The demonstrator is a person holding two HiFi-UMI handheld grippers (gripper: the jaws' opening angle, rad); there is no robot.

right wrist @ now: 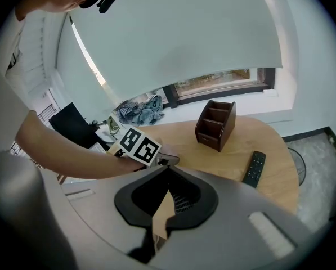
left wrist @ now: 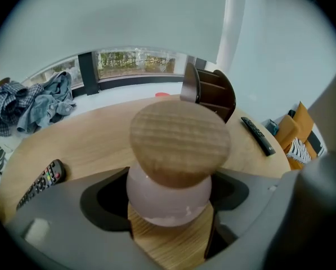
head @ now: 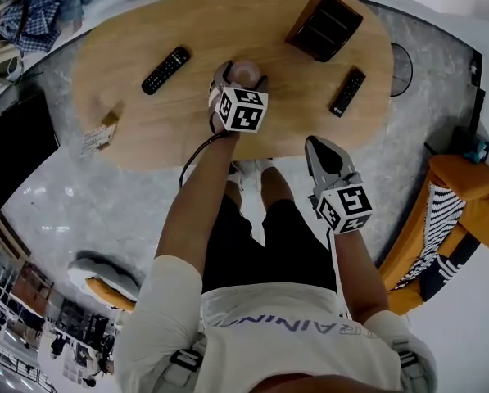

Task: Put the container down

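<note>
A pale pink round container [left wrist: 168, 198] with a flat wooden lid [left wrist: 179, 142] stands upright between the jaws of my left gripper [left wrist: 169, 207], which is shut on its body. Wood of the table [left wrist: 94, 142] shows right under it; I cannot tell whether it touches. In the head view the container [head: 244, 70] is near the middle of the oval wooden table [head: 187, 129], just past my left gripper [head: 241, 83]. My right gripper [head: 319, 147] hangs off the table's near edge, shut and empty, its jaw tips [right wrist: 166, 172] meeting.
Two black remotes [head: 165, 70] [head: 347, 92] lie left and right of the container. A dark wooden organiser box [head: 324, 25] stands at the far right. A small packet [head: 97, 137] lies at the left edge. Clothes [head: 31, 15] are piled beyond; an orange chair [head: 465, 211] is at right.
</note>
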